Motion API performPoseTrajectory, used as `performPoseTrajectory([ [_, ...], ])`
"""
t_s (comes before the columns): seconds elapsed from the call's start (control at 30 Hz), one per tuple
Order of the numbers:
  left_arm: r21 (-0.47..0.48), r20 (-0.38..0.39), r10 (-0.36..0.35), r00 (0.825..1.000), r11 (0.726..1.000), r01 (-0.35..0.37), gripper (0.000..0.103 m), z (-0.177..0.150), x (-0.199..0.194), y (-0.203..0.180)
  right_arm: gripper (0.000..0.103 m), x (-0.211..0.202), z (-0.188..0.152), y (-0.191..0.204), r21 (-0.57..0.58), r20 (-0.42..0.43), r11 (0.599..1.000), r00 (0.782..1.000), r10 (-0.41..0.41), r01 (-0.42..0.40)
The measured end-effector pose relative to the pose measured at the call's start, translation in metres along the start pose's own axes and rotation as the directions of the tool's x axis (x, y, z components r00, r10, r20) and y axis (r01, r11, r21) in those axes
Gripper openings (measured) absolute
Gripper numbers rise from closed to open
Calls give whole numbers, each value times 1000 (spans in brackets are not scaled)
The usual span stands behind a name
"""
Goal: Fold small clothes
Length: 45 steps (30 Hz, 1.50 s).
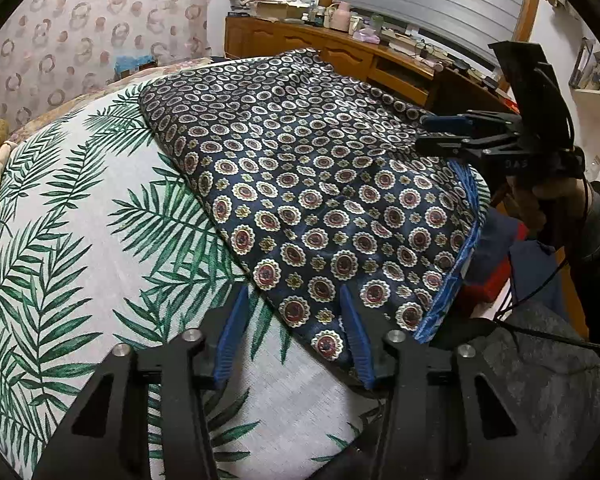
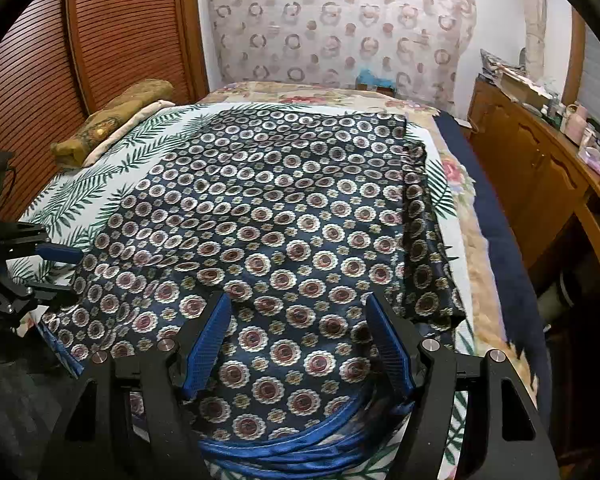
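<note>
At the near edge of the bed, your right gripper (image 2: pixel 298 346) hangs with fingers spread wide over the garment (image 2: pixel 268 216), nothing between them; the blue waistband (image 2: pixel 284 446) lies bunched just below the fingers. Your left gripper (image 1: pixel 296 334) is likewise spread, empty, straddling the garment's near corner where it meets the sheet (image 1: pixel 80 220).

Room to move: bare palm-print sheet to the left of the garment, wide and flat. On the right side, only a narrow strip of sheet, then a floral cover (image 2: pixel 470 248) and the dark bed edge.

Around: a wooden dresser (image 2: pixel 540 168) loaded with clutter stands across a gap of floor on the right; a slatted wooden door (image 2: pixel 32 92) on the far left; a mustard pillow (image 2: pixel 112 120) at the head end, well apart from the garment.

Garment: navy, with medallion rings, spread mostly flat; one side is folded over along the right edge, with light wrinkles near the waistband.
</note>
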<state>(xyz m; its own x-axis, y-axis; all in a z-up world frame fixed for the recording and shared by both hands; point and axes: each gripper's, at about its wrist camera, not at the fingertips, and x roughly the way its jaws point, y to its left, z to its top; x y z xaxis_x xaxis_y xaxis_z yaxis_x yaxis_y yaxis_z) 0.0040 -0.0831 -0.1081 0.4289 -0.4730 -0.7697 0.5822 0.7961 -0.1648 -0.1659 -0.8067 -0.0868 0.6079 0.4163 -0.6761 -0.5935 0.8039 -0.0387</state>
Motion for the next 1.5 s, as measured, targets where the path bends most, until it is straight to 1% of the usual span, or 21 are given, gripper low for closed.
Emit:
performPoseTrajectory([
  [0.03,0,-4,-15,1000,1000,15,38,0,0,-1,71,0,0,2,-2,-1,1000,1000,3,-3],
  [0.07,1,-7,-28,1000,1000,28,27,0,0,-1,72,0,0,4,-4,-1,1000,1000,6,-6],
  [0.1,1,-11,-46,999,999,46,14,0,1,-1,72,0,0,6,-6,-2,1000,1000,10,-10],
  [0.17,9,7,-77,997,997,77,5,1,-2,-3,72,0,0,10,-10,-3,1000,1000,19,-19],
  [0.2,12,29,-85,996,996,85,4,4,-6,-4,72,-1,1,13,-12,-3,1000,1000,22,-22],
  [0.3,1,95,-118,988,993,119,3,20,-19,-4,72,-5,2,18,-20,4,999,999,38,-38],
  [0.33,1,123,-119,985,993,120,3,30,-25,-3,72,-7,3,19,-22,8,999,999,42,-42],
  [0.47,4,188,-112,976,994,113,3,66,-30,1,72,-22,7,25,-21,33,998,997,64,-64],
  [0.53,2,206,-98,974,995,100,3,85,-27,5,72,-32,10,28,-29,53,997,996,76,-75],
  [0.6,1,211,-87,974,996,89,3,98,-22,7,72,-41,11,31,-39,68,995,994,90,-87],
  [0.67,-7,206,-77,975,997,80,3,109,-11,12,72,-49,10,32,-52,81,994,992,96,-92],
  [0.73,-16,197,-58,979,998,62,3,118,1,17,72,-54,10,34,-61,92,995,992,87,-81],
  [0.87,-43,172,-35,984,998,43,3,126,19,28,72,-57,9,35,-69,93,993,990,103,-97],
  [0.93,-53,159,-34,987,998,43,3,128,27,33,72,-55,7,36,-78,82,991,990,111,-104],
  [1.07,-60,149,-26,989,998,35,3,127,33,38,72,-32,7,34,-81,22,991,994,110,-108],
  [1.2,-69,139,-25,990,997,35,3,129,39,45,72,-13,3,25,-57,-39,992,993,114,-116],
  [1.37,-82,142,-34,989,996,46,3,131,41,54,72,5,0,21,-55,-92,995,992,83,-88],
  [1.5,-91,157,-28,987,995,43,3,130,37,60,71,9,5,15,-46,-82,996,994,76,-80],
])
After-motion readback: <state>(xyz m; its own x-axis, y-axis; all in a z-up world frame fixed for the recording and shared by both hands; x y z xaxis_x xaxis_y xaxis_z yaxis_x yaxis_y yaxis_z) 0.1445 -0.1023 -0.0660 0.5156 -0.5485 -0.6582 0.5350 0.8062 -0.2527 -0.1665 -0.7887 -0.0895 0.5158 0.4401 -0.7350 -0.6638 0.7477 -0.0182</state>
